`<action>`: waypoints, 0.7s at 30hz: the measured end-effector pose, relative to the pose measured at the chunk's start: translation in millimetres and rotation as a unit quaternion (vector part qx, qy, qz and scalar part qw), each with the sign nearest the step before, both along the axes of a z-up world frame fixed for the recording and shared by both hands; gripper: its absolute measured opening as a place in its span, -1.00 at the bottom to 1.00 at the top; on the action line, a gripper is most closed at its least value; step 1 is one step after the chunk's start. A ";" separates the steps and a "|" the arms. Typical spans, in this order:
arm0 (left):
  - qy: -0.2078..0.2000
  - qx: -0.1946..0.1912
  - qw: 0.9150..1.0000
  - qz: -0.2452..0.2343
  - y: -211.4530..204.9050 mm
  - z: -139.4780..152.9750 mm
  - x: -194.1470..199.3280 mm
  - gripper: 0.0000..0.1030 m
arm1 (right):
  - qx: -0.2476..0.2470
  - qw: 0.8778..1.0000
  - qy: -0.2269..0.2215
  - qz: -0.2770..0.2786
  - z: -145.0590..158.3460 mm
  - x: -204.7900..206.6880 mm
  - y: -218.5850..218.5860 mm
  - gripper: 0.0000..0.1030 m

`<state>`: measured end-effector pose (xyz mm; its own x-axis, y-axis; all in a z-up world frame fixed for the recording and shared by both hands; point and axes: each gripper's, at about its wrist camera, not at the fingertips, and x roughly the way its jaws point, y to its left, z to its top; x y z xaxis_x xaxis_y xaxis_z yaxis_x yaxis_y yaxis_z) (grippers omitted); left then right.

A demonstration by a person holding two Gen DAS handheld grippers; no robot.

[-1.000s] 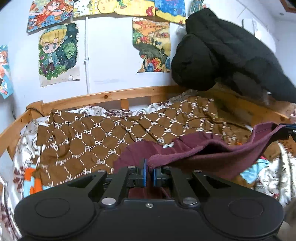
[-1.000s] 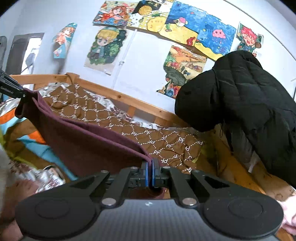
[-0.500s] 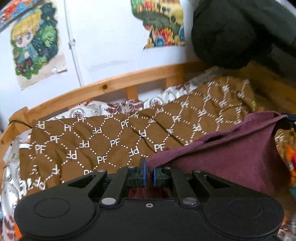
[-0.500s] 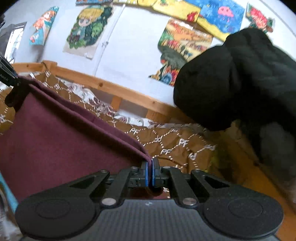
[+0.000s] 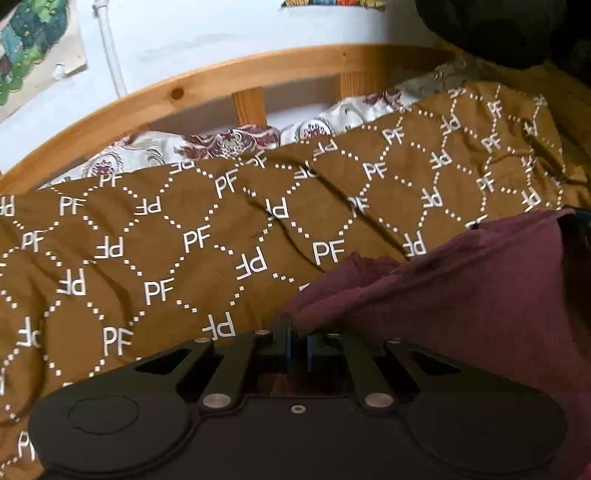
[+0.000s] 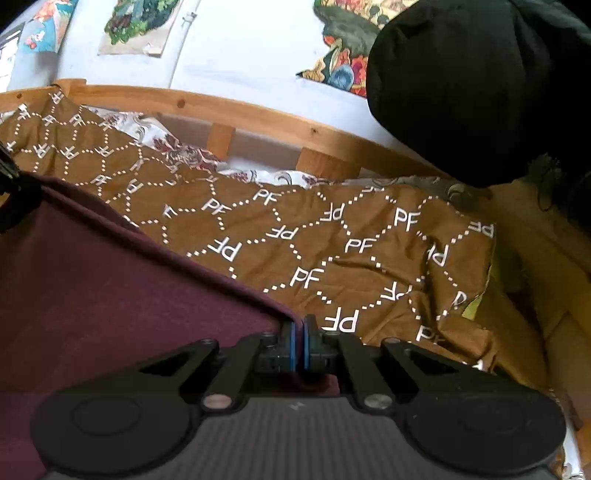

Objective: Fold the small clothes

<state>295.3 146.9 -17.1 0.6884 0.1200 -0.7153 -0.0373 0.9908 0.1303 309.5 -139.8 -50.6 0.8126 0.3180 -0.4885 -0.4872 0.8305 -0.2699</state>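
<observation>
Two tools (image 5: pixel 298 332) (image 6: pixel 303 334) pinch soft maroon knit garment (image 6: pixel 110 288) over brown blanket (image 5: pixel 147 240).

garment (image 5: pixel 461 306): matt maroon cloth, soft, finely napped
blanket (image 5: pixel 166 236): matt brown woven cloth, creased, white printed letters
bed rail (image 6: pixel 258 114): smooth pale wood, knots showing
left hand-held gripper (image 5: pixel 298 345): matt black plastic, bright metal screws, blue pads
right hand-held gripper (image 6: pixel 298 345): black plastic, ribbed grey top
coat (image 6: pixel 480 85): matt black cloth
posters (image 6: pixel 136 26): paper
</observation>
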 end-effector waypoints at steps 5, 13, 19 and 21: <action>0.011 0.000 1.000 -0.002 2.6 -16.9 15.1 -0.85 | -0.008 1.000 0.006 -0.006 -11.1 18.7 5.5 -0.91; 0.029 -0.044 0.999 0.010 18.0 -26.0 18.6 -0.48 | -0.003 1.000 0.011 -0.009 -24.8 25.4 8.0 -0.88; 0.022 -0.048 0.998 0.016 24.0 -19.2 9.1 0.28 | -0.005 1.000 0.012 -0.009 -23.9 23.7 8.6 -0.62; 0.016 -0.045 0.999 0.015 24.6 -16.7 4.2 0.41 | -0.003 1.000 0.013 -0.010 -22.4 23.4 7.5 -0.31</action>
<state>299.5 171.5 -33.7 0.6621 0.0744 -0.7457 -0.0643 0.9970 0.0424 333.0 -132.3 -73.0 0.8057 0.2987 -0.5116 -0.4778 0.8382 -0.2631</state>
